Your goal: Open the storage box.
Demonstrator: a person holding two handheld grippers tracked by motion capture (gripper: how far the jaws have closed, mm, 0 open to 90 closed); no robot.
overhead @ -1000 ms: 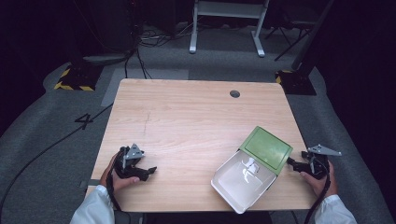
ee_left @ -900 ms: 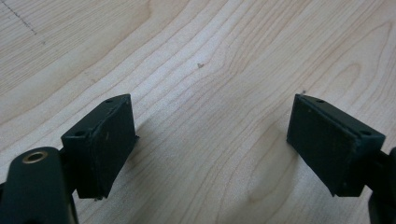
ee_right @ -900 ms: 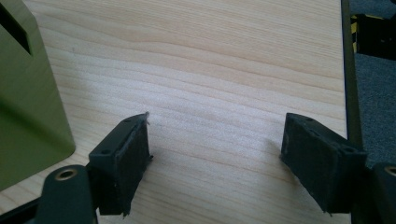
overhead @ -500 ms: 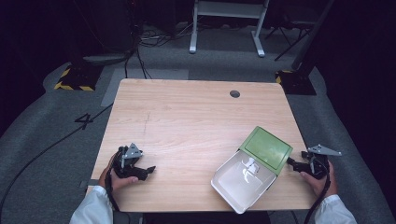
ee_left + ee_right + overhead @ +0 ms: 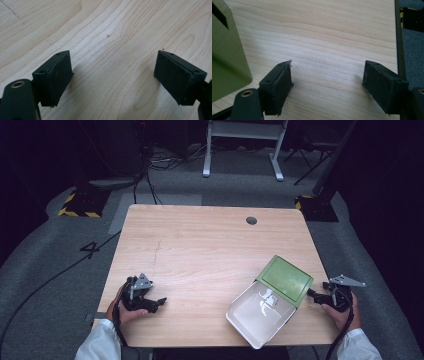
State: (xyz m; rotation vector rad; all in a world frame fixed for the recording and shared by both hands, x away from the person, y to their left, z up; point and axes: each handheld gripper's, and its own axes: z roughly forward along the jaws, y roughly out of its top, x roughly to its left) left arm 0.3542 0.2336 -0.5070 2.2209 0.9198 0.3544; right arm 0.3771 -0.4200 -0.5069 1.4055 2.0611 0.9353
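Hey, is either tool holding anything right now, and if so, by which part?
Nothing is held. The left tool and right tool both stand open over bare table.

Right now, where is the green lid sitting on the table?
In the high view the green lid lies at the table's near right, resting on the far edge of the white container, just left of the right claw.

grippers: 2, left gripper (image 5: 159, 302) and right gripper (image 5: 314, 295) | white box with green lid (image 5: 260, 312): 1 | table (image 5: 200, 250): 1 | cable hole (image 5: 251, 220): 1
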